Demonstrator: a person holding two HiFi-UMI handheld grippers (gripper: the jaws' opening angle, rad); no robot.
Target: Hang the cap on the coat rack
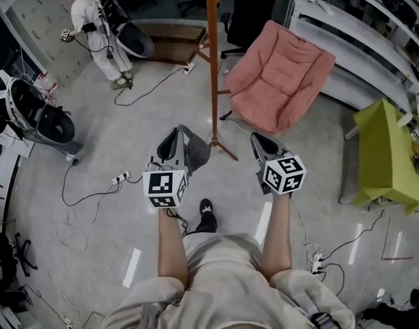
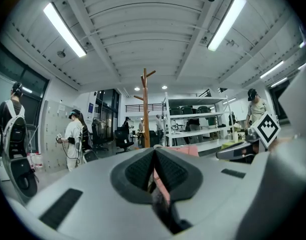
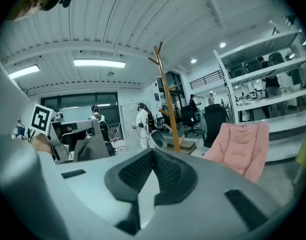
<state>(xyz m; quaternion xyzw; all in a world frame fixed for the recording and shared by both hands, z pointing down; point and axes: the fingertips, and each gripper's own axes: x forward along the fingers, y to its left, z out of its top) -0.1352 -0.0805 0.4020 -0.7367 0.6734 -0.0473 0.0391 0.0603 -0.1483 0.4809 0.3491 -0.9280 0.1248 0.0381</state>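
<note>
**Carry stage, cap in hand.** The left gripper (image 1: 171,142) has its jaws closed on the grey cap (image 1: 195,153). They pinch one edge of the fabric, so the rest droops to the gripper's inner side. The right gripper view shows the cap hanging slack below that gripper. The cap is thus off the rack (image 1: 212,60), low down and near its foot.

The right gripper (image 1: 260,144) is level with the left, its jaws drawn together on nothing — floor shows through the slit behind the tips. It is probably a spare, free to spread or steady the cap.

Both grippers flank the pole and point toward it, which suits a straight lift to the pegs (image 3: 157,54) branching near the top.

Judged progress: the grasp is made, the hanging not yet begun. The next move calls for raising the cap well up and dropping its opening over a peg. A one-edge pinch leaves the fabric limp, so it may slide off rather than catch. The pink chair (image 1: 278,81) stands just behind the rack — out of the path.
</note>
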